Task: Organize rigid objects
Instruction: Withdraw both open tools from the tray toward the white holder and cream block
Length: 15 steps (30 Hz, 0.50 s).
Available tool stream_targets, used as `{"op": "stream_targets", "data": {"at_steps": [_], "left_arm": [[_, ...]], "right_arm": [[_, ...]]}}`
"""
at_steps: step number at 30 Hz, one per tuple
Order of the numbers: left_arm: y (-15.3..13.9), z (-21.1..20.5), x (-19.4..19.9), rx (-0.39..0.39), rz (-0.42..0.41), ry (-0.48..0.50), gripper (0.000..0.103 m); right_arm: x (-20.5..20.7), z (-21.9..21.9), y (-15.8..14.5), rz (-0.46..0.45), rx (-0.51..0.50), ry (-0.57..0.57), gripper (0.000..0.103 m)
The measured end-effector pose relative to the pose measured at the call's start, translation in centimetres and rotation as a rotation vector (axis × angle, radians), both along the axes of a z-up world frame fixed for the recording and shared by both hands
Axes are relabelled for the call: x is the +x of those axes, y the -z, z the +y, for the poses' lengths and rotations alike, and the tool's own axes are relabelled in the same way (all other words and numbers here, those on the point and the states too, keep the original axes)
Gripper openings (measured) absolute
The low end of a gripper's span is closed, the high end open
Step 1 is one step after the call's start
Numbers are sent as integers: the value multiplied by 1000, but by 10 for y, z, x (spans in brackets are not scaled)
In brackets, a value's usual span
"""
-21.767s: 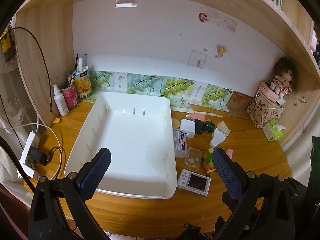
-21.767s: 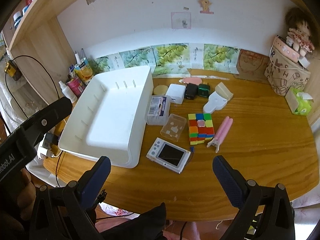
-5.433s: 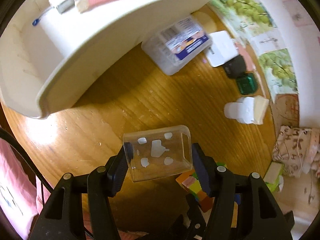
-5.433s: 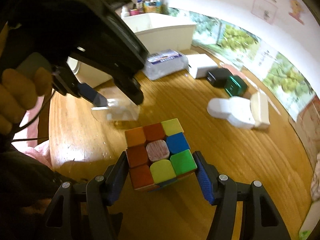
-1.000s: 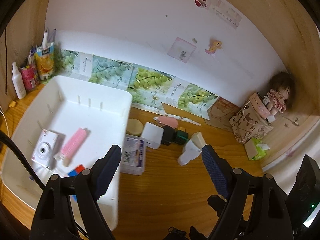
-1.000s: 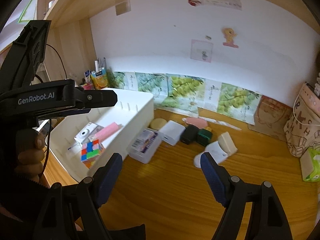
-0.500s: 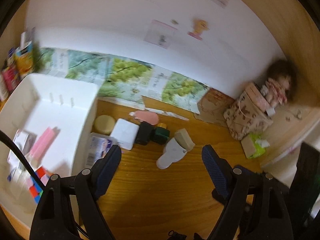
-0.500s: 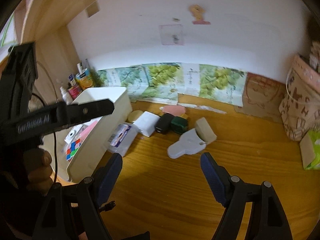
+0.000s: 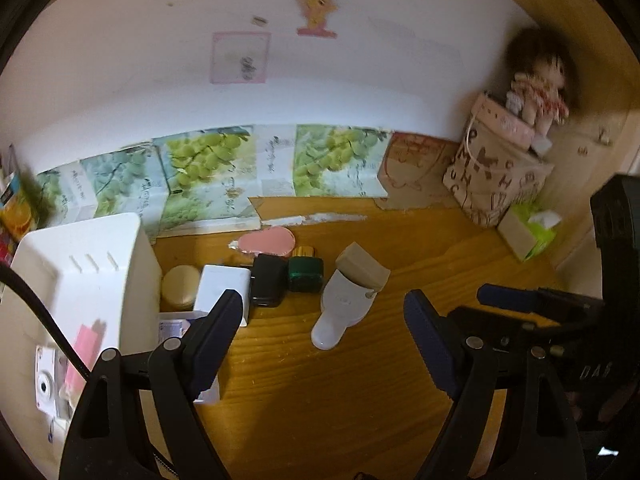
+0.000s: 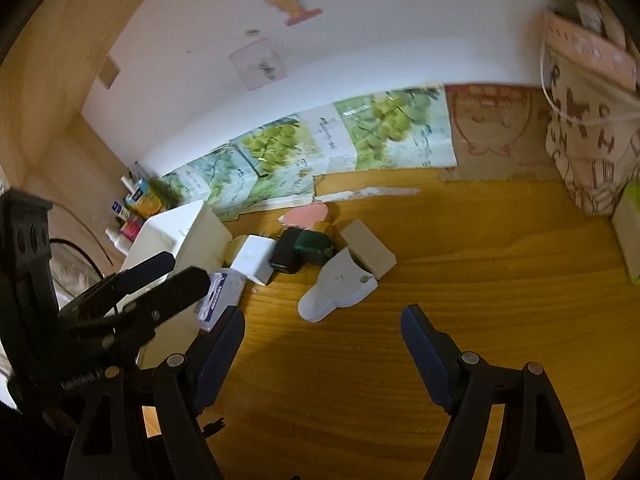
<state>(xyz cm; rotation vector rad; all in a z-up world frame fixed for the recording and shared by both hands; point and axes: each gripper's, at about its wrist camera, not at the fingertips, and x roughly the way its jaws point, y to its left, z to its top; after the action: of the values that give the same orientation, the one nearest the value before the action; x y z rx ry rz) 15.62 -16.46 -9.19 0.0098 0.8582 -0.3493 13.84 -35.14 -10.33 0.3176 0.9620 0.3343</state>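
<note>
My left gripper (image 9: 324,340) is open and empty above the wooden desk. My right gripper (image 10: 322,344) is open and empty too, just short of a white and beige handheld device (image 10: 344,276), which also shows in the left wrist view (image 9: 348,294). Behind it lie a green block (image 9: 306,272), a black charger (image 9: 268,282), a white box (image 9: 222,292), a round beige lid (image 9: 180,286) and a pink flat piece (image 9: 268,241). The white tray (image 9: 80,264) at left holds a white camera (image 9: 46,384) and a pink item (image 9: 82,356).
A clear labelled box (image 10: 220,294) lies beside the tray. A patterned bag (image 9: 494,176) with a doll (image 9: 536,88) on it and a green tissue pack (image 9: 528,230) stand at the right. Bottles and a carton (image 10: 138,202) stand at the back left.
Both grippers have swung right and closer to the desk objects. The tray has slid toward the left edge of both views. Both stay open and empty.
</note>
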Motion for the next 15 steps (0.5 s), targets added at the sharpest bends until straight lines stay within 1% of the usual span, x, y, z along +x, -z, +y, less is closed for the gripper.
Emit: {"op": "stream_targets", "data": {"at_steps": [3,6,11,15], "left_arm": [[10,-8,7,22,15,41,85],[25,-20,14,77,27,88,85],[45,-39,18,168,15,150,85],[57,-49,22,210,7,176,85]], "right_arm": [[7,-8,10,33,46,14,81],[15,-16,21,72,88,37,81],[25,-30,37,124,135,80,81],[30,-37,44,146,140,103,81]]}}
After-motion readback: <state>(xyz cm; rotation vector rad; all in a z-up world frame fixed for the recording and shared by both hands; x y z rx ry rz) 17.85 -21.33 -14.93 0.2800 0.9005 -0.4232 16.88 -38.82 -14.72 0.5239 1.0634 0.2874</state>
